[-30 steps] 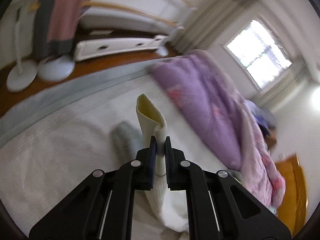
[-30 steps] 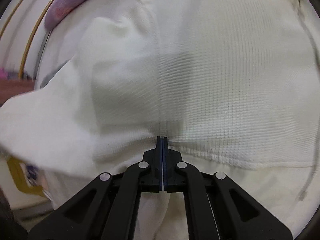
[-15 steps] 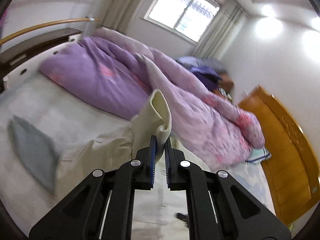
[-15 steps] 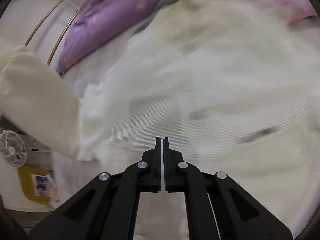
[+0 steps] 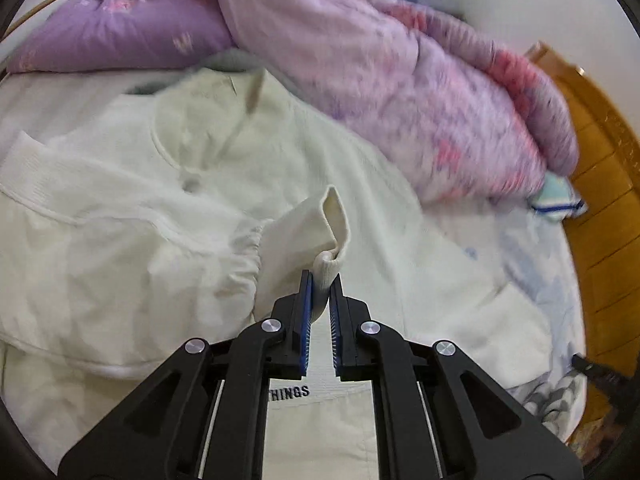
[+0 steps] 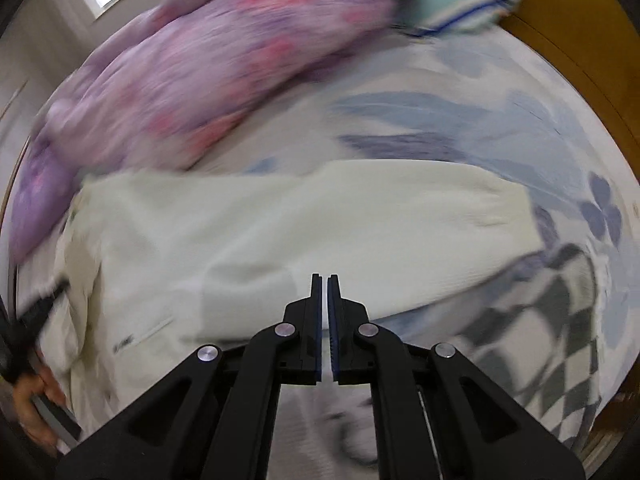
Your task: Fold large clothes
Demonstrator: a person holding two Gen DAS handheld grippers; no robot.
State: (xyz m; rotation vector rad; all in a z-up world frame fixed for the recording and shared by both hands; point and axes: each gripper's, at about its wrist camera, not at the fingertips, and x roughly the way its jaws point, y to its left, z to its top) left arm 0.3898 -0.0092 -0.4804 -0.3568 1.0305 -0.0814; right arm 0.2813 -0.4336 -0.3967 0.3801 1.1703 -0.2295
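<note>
Downward, left gripper (image 5: 320, 280) on cuff (image 5: 326, 268)

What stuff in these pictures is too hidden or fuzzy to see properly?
- Left wrist view: printed word on the cream sweatshirt reads only "THINGS"; the left tongs hide any more.
- Right wrist view: purple quilt pattern is motion-blurred.
- Right wrist view: a hand is cut off by the edge.

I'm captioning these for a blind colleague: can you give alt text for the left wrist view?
The left gripper pinches the ribbed cuff of a cream sweatshirt spread on a bed. A rumpled purple quilt lies behind it, with a wooden headboard at the right.
</note>
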